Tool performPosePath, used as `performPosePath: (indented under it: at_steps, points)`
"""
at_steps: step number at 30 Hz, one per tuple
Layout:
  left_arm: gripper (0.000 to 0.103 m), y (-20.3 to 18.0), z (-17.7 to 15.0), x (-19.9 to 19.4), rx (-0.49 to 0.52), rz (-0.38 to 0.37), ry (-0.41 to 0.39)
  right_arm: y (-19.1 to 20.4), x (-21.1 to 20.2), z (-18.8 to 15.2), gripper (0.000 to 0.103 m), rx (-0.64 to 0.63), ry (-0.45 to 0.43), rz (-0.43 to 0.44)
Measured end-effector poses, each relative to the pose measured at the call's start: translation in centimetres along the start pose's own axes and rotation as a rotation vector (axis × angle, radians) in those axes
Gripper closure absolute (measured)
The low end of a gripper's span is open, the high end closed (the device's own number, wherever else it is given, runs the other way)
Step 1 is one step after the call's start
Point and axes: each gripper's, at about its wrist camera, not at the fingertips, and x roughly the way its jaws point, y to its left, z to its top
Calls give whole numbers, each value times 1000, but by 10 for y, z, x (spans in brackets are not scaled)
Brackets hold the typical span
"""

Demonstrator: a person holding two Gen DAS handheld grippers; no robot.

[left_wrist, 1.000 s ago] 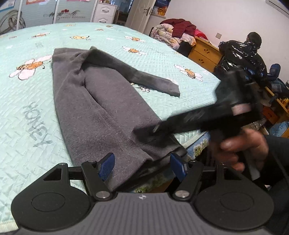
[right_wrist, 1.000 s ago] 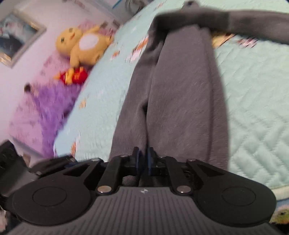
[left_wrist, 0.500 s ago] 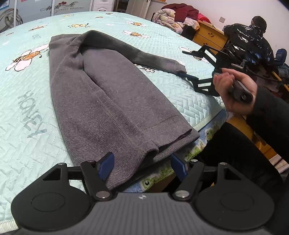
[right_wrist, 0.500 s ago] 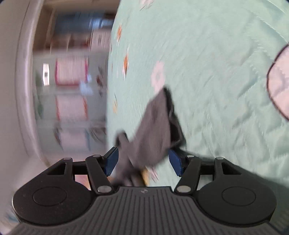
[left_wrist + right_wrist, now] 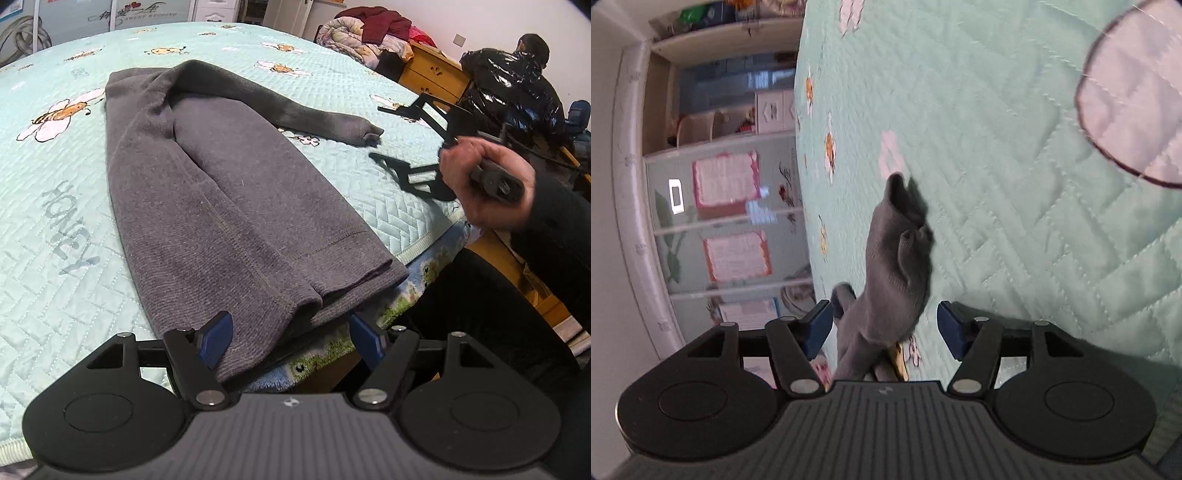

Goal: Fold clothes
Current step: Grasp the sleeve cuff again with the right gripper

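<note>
A dark grey sweater (image 5: 229, 192) lies lengthwise on the mint quilted bed (image 5: 55, 229), body folded in half, one sleeve (image 5: 303, 114) stretched out to the right. Its hem hangs at the bed's near edge between the blue pads of my left gripper (image 5: 290, 338), which stands open without pressing on it. My right gripper (image 5: 376, 132), rolled onto its side and held by a hand (image 5: 484, 184), is open at the sleeve's end. In the right wrist view the sleeve cuff (image 5: 897, 266) lies loose between the open fingers of the right gripper (image 5: 884, 325).
The bed's edge (image 5: 424, 247) runs close under both grippers, with a patterned blanket below it. A wooden dresser (image 5: 432, 74) piled with clothes stands at the far right, where a person in a shiny black jacket (image 5: 513, 92) sits. Wardrobe doors (image 5: 731, 221) line the far wall.
My right gripper left the sweater's hem, swung right to the sleeve cuff, rolled onto its side and opened from shut. My left gripper stayed at the hem, open.
</note>
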Motion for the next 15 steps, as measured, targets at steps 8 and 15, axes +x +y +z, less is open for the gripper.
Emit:
performPosePath:
  at_steps: [8, 15]
  points:
    - [29, 0, -4, -10, -13, 13, -17, 35, 44, 22, 80, -192, -76, -112]
    - [29, 0, 2, -11, -4, 9, -28, 88, 39, 0, 94, -579, -43, -92]
